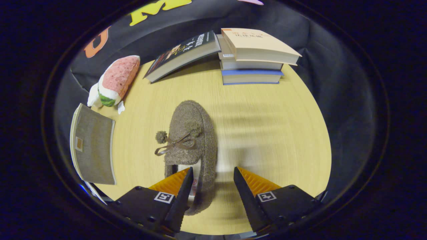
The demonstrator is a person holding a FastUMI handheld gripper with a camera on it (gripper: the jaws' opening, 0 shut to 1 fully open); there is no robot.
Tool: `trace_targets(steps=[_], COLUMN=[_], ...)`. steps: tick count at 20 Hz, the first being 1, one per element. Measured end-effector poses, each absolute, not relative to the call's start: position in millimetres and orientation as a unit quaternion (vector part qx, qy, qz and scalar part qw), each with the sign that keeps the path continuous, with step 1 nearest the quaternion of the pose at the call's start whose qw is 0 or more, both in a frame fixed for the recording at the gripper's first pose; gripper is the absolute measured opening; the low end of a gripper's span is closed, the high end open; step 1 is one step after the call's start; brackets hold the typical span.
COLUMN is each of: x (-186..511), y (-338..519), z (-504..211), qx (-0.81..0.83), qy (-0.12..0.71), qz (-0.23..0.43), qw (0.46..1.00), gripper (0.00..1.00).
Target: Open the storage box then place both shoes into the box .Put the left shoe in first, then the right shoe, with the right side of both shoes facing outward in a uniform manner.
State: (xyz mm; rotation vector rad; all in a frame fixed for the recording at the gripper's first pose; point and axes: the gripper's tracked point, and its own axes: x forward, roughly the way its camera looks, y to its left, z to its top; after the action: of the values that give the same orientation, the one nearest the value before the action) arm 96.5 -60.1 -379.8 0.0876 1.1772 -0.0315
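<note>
**Grip on the shoe's rim looked thin**

The gripper (211, 183) stood spread, one finger inside the shoe (191, 146), which lay on the table (267, 133) pointing to 12 o'clock. A shallow bite on the soft wall risked slipping.

table (267, 133): shoe (191, 140), books (250, 56)

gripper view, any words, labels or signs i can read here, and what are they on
None reads clearly.
Dark book: cover print too blurred to read.
Tan book on top of the stack: faint cover print, illegible.
Grey box: small patch, no legible text.
Tongs: open, beside the brown shoe; square marker tags, no words.
</note>
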Motion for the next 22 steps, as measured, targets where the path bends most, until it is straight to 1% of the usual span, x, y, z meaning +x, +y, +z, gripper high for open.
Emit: trace_targets(steps=[1,5,6,7,8,10,11,15,18,22], x=[96.5,93.7,94.3,94.6,92.4,91.8,90.1,73.2,61.5,58.9], y=[-62.8,-53.5,-55.0,-52.6,-50.3,-52.5,-53.1,-49.9,-38.9,-8.2], z=[-385.4,-386.9,-383.3,-385.6,-384.1,-381.9,-381.1,-367.6,-340.6,-285.4], qx=[0.043,0.073,0.071,0.068,0.066,0.069,0.075,0.115,0.139,0.137], qy=[0.559,0.568,0.565,0.564,0.564,0.559,0.562,0.570,0.566,0.525], qz=[-0.021,-0.007,-0.008,-0.001,0.008,0.006,0.005,-0.007,-0.016,-0.002], qw=[0.828,0.820,0.822,0.823,0.823,0.826,0.824,0.814,0.812,0.840], gripper=[0.67,0.33,0.12,0.05,0.03,0.03,0.00,0.00,0.00,0.00])
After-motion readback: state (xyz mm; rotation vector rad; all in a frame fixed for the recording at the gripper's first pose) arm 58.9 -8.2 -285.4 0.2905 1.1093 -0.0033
